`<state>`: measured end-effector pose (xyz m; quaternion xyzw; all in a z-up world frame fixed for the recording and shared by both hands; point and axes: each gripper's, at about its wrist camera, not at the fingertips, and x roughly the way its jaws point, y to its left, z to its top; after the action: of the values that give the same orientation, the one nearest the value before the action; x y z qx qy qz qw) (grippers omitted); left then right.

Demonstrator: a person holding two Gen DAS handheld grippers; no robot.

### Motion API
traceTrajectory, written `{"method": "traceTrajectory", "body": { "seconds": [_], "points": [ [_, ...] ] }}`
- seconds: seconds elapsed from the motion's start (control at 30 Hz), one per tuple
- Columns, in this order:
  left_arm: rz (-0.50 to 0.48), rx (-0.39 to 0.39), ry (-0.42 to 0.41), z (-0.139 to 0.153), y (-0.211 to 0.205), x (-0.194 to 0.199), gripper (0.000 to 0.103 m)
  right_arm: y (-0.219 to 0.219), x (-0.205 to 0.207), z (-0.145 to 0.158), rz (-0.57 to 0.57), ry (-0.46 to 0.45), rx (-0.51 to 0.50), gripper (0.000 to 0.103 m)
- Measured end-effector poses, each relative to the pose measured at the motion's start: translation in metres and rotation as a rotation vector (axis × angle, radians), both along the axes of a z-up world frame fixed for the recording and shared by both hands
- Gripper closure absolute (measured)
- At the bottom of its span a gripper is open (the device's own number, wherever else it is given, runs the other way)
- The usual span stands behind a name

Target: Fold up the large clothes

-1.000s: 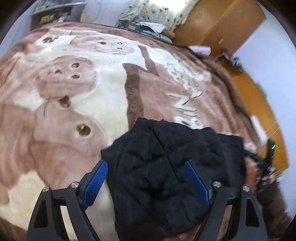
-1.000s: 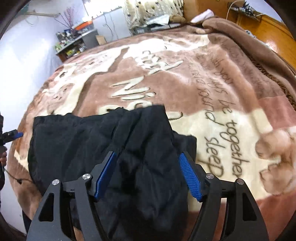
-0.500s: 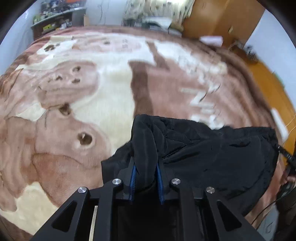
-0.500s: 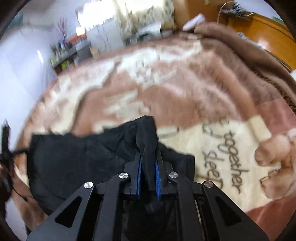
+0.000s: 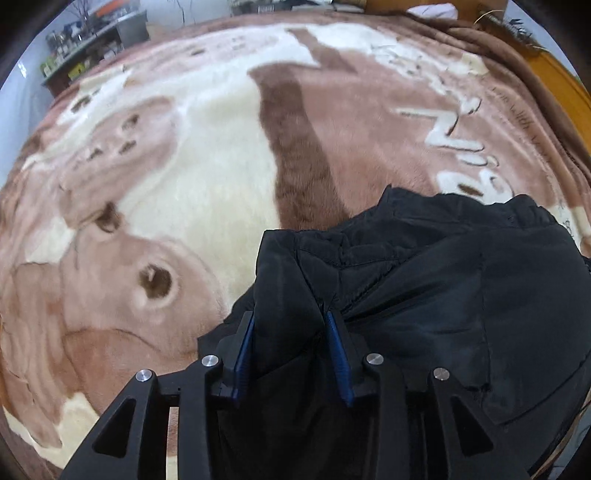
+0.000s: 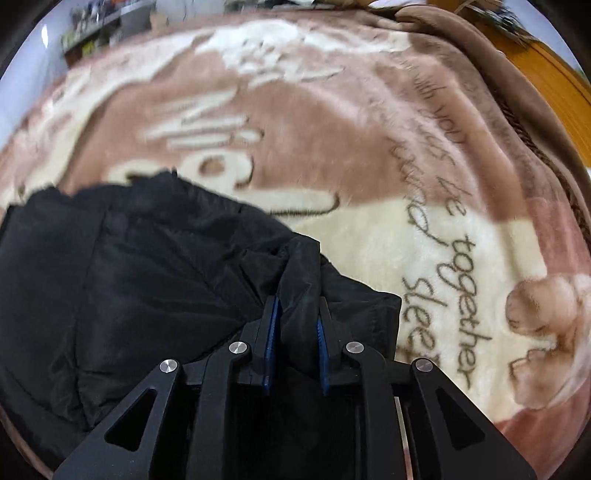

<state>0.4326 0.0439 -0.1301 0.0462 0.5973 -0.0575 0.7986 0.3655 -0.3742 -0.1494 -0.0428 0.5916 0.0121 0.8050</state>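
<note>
A black padded garment [image 5: 424, 295] lies bunched on a brown and cream plush blanket [image 5: 184, 166]. My left gripper [image 5: 289, 315] points steeply down at the garment's left end. A raised fold of black fabric fills the gap between its blue pads [image 5: 242, 350], and its jaws are opening. In the right wrist view the same garment [image 6: 129, 266] spreads to the left. My right gripper [image 6: 297, 300] holds a fold at the garment's right end between its pads [image 6: 269, 343], and its jaws are opening too. The fabric under both grippers is hidden.
The blanket [image 6: 369, 147] covers the whole bed, with cream lettering and animal shapes. Shelves with small items [image 5: 92, 33] stand at the far left. Orange wooden furniture [image 5: 569, 88] borders the bed on the right, also visible as wooden furniture [image 6: 554, 74] in the right wrist view.
Both grippers went from wide open over the garment to pinching a fold each, then widened slightly. Both have sunk closer to the bed, and the garment now lies more stretched between them.
</note>
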Motion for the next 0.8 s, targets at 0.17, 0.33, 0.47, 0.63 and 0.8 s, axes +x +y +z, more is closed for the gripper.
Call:
{"method": "traceTrajectory", "body": {
  "seconds": [0.17,0.33,0.47,0.63,0.8],
  "points": [
    [0.038,-0.059,0.037,-0.015,0.005,0.005,0.064,0.000,0.016,-0.018,-0.004,0.112,0.010,0.084],
    [0.045,-0.043,0.025,-0.008,0.004,0.005,0.059,0.006,0.014,-0.016,-0.004,0.125,-0.039,0.083],
    [0.081,-0.086,-0.010,0.027,0.019,-0.004,0.058,-0.004,0.006,0.027,-0.073,0.034,-0.033,0.078],
    [0.128,-0.127,-0.114,0.082,0.043,-0.041,0.042,-0.011,-0.044,0.105,-0.136,-0.211,0.068,0.066],
    [0.074,-0.132,-0.273,0.116,0.039,-0.111,0.037,0.020,-0.112,0.140,-0.005,-0.420,0.098,0.053]
  ]
}}
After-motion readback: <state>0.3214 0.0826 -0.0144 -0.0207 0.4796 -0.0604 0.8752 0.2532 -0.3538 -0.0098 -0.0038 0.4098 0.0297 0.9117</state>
